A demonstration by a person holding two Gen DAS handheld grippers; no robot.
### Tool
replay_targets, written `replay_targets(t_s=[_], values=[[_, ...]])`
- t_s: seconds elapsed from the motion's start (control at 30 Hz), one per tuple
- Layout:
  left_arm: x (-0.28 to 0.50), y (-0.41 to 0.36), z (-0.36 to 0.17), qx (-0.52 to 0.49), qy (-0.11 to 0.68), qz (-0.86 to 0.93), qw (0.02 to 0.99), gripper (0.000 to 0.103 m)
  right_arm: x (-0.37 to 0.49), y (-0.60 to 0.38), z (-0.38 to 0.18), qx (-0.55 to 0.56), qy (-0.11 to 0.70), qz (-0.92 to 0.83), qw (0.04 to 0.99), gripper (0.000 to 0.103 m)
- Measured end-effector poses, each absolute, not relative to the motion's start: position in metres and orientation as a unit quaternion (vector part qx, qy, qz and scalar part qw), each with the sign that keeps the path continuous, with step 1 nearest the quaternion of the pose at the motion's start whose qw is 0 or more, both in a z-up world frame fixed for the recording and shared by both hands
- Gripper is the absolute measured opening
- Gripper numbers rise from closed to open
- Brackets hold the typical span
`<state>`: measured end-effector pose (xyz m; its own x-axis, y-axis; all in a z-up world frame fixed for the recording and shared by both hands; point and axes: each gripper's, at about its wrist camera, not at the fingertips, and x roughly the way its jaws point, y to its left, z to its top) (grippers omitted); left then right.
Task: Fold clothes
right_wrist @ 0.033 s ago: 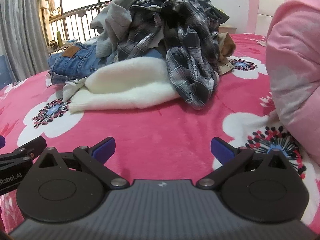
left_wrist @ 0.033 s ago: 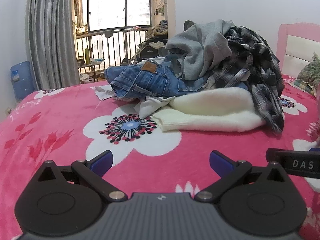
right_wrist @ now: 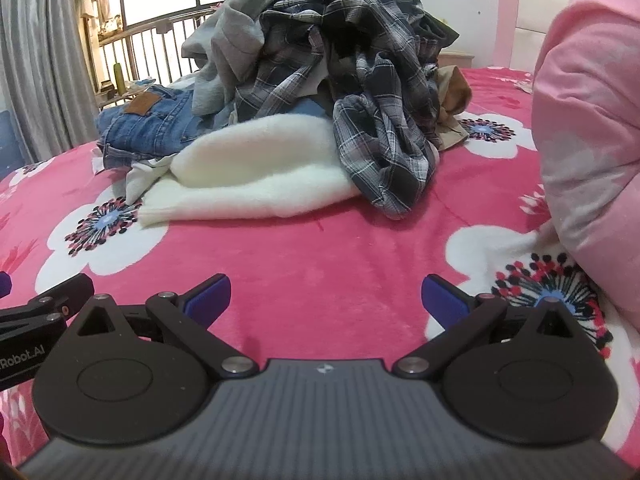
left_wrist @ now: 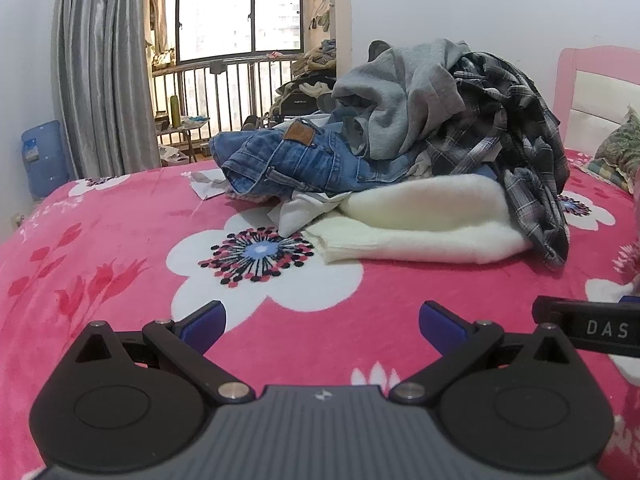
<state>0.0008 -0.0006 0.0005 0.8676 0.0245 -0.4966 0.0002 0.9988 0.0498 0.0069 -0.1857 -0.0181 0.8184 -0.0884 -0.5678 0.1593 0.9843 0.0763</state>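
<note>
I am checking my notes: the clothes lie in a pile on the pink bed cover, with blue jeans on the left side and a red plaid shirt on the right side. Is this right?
Not quite. The plaid shirt is grey and dark, not red, as the right wrist view shows. The rest holds: the pile lies on the pink bed cover, blue jeans on the left side.

Clothes pile point(left_wrist: 420, 152) on bed point(left_wrist: 120, 240)
</note>
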Motion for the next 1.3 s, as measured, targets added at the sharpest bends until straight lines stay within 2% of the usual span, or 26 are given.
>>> replay_targets(t_s=[1.3], values=[[0.003, 0.003, -0.006, 0.032, 0.262, -0.011, 0.964, 0.103, 0.006, -0.187, -0.016, 0.072, 0.286, -0.058, 0.954, 0.102]])
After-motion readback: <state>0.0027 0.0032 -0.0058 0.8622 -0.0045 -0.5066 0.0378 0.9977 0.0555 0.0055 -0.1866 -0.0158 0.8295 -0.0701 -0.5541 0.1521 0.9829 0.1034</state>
